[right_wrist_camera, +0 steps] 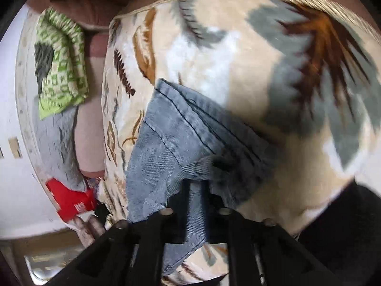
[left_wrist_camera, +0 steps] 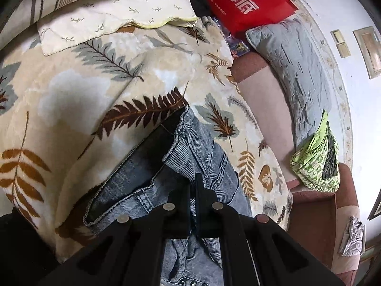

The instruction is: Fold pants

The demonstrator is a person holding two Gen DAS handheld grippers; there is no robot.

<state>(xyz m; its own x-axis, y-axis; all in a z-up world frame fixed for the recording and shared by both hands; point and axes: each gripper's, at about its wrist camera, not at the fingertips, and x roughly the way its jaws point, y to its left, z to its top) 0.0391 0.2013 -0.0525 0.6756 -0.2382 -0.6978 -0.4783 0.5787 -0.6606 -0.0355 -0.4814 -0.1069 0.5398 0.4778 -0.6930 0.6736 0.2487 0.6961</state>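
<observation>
Grey-blue denim pants [left_wrist_camera: 190,162] lie on a cream blanket with a leaf print [left_wrist_camera: 95,90]. In the left wrist view my left gripper [left_wrist_camera: 193,190] is shut on the waistband end, with the dark inside of the waist open to its left. In the right wrist view my right gripper [right_wrist_camera: 196,190] is shut on another part of the pants [right_wrist_camera: 181,138], a stitched hem edge that stretches away up and left over the blanket [right_wrist_camera: 238,59]. The right wrist view is blurred.
A cream pillow [left_wrist_camera: 114,16] and a red bag [left_wrist_camera: 245,2] lie at the far end of the bed. A grey quilted cushion [left_wrist_camera: 297,71] and a green patterned cloth [left_wrist_camera: 316,159] rest on the pink-brown sofa [left_wrist_camera: 264,104] beside the blanket's edge.
</observation>
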